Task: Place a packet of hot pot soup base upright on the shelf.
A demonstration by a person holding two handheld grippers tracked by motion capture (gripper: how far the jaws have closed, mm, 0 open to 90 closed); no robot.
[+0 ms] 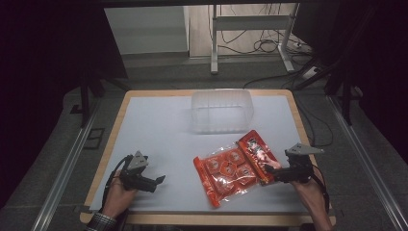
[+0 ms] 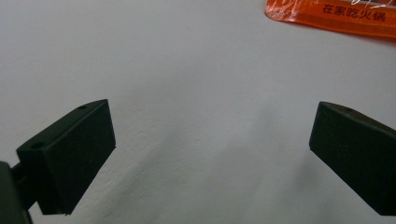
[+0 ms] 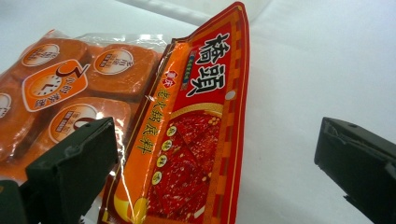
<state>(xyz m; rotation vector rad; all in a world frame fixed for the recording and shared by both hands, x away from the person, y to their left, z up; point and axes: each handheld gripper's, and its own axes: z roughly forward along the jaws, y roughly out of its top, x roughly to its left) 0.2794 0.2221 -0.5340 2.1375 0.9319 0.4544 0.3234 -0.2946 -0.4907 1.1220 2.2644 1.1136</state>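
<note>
A clear bag of orange seasoning cubes (image 1: 223,173) lies flat on the white table top (image 1: 159,130), front right of centre. A red sachet with printed characters (image 1: 256,155) rests along the bag's right edge. My right gripper (image 1: 269,172) is open at the sachet's near right end. In the right gripper view the sachet (image 3: 196,140) runs up between the spread jaws of the right gripper (image 3: 217,135), with the cube bag (image 3: 70,88) to its left. My left gripper (image 1: 155,182) is open low over bare table at the front left, empty (image 2: 212,121), and the bag's orange edge (image 2: 336,16) lies beyond it.
A clear plastic tub (image 1: 222,110) stands at the back centre of the table. The wooden table rim (image 1: 108,144) frames the white top. Metal rails run along both sides, and cables and a desk frame sit on the floor behind.
</note>
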